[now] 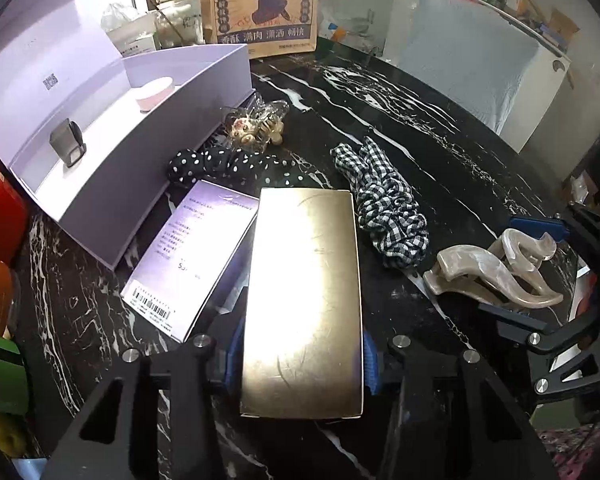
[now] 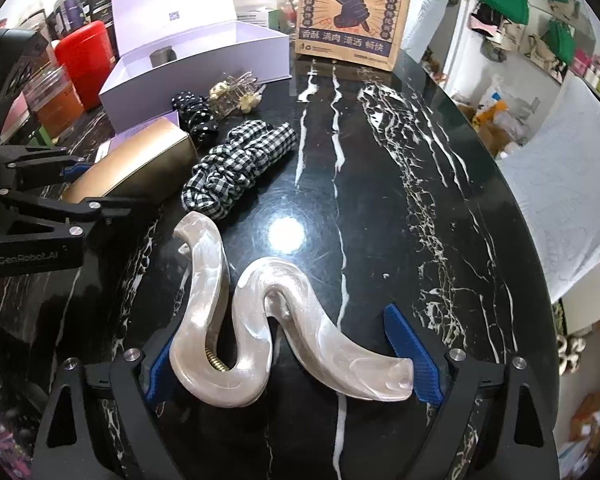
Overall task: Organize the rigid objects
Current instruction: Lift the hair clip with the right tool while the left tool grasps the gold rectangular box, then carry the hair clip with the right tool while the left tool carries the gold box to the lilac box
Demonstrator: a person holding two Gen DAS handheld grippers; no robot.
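Observation:
My left gripper is shut on a gold box, held flat over the black marble table; the gold box also shows in the right wrist view. My right gripper is closed on a pearly wavy hair claw, which fills the space between its blue pads; the claw also shows at the right of the left wrist view. An open lilac gift box stands at the left and holds a grey clip and a pink round item.
A lilac carton lies beside the gold box. A polka-dot scrunchie, a checked scrunchie and a clear decorated hair claw lie mid-table. A brown paper bag stands at the back. Red canister at left.

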